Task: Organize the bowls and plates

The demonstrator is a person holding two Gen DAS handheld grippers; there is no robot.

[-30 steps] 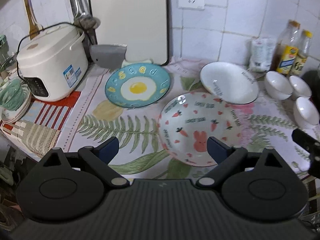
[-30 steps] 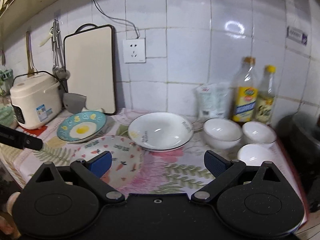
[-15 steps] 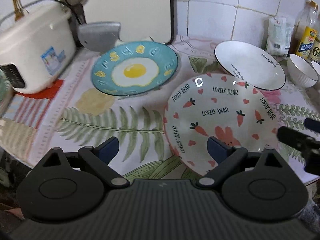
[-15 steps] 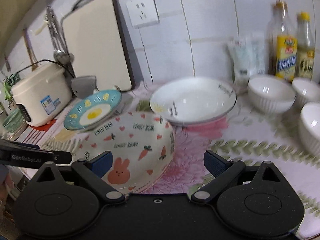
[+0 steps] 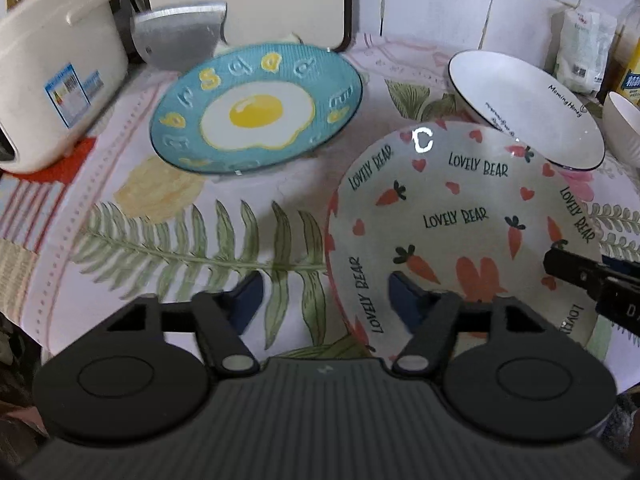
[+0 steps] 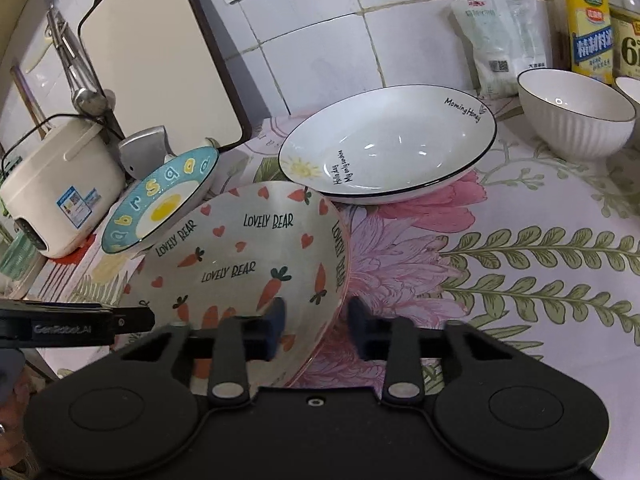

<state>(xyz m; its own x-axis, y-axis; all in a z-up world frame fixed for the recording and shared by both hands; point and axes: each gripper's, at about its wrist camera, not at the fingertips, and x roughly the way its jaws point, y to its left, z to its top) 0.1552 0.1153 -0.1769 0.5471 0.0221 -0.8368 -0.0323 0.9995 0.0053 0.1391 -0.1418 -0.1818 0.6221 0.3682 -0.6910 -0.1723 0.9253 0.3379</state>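
Note:
A pink-rimmed "Lovely Bear" carrot plate [image 5: 460,216] [image 6: 240,248] lies on the floral cloth. Its far rim meets a white black-rimmed plate [image 5: 528,112] [image 6: 384,148]. A blue fried-egg plate [image 5: 256,108] [image 6: 160,200] sits behind it on the left. My left gripper [image 5: 326,298] straddles the carrot plate's left rim. Its jaws are closing, with the outer pad still clear of the rim. My right gripper [image 6: 316,326] is closing on the plate's right rim, one pad inside and one outside, pressing it. White ribbed bowls [image 6: 576,112] stand at the right.
A cream rice cooker [image 5: 52,80] [image 6: 56,188] stands at the left. A cleaver [image 5: 180,32] and a cutting board [image 6: 160,60] lean on the tiled wall. Oil bottles [image 6: 588,28] and a white packet [image 6: 496,36] line the back right. The counter's front edge runs just below the grippers.
Both grippers came down and forward onto the carrot plate, one at each side. Both pairs of jaws narrowed from wide open, the right pair closing onto the rim.

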